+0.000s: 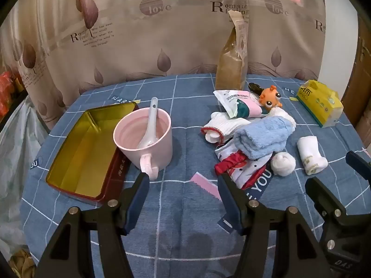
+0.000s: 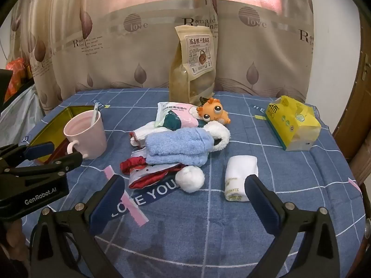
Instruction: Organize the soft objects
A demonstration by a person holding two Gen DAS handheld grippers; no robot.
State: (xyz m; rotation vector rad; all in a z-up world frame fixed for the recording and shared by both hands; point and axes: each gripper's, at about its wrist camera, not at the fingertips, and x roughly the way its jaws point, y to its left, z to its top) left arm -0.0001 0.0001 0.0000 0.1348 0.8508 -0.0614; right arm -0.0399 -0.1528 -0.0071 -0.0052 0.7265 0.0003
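A heap of soft things lies mid-table: a blue fluffy towel (image 1: 262, 136) (image 2: 176, 148), a white glove with red trim (image 1: 215, 129), a red and star-print cloth (image 1: 241, 169) (image 2: 148, 171) and a white sock ball (image 1: 283, 163) (image 2: 190, 179). A rolled white sock (image 1: 311, 155) (image 2: 240, 180) lies apart to the right. An empty gold-lined tin (image 1: 78, 153) (image 2: 51, 127) sits left. My left gripper (image 1: 183, 185) (image 2: 55, 155) hovers open over bare cloth between mug and heap. My right gripper (image 2: 183, 183) (image 1: 336, 171) is wide open, short of the sock ball and rolled sock.
A pink mug (image 1: 143, 136) (image 2: 85, 136) with a spoon stands against the tin. A wipes pack (image 2: 176, 115), an orange toy (image 2: 214, 112), a tall snack bag (image 2: 193, 69) and a yellow tissue pack (image 2: 292, 122) sit behind. A curtain hangs behind the round table.
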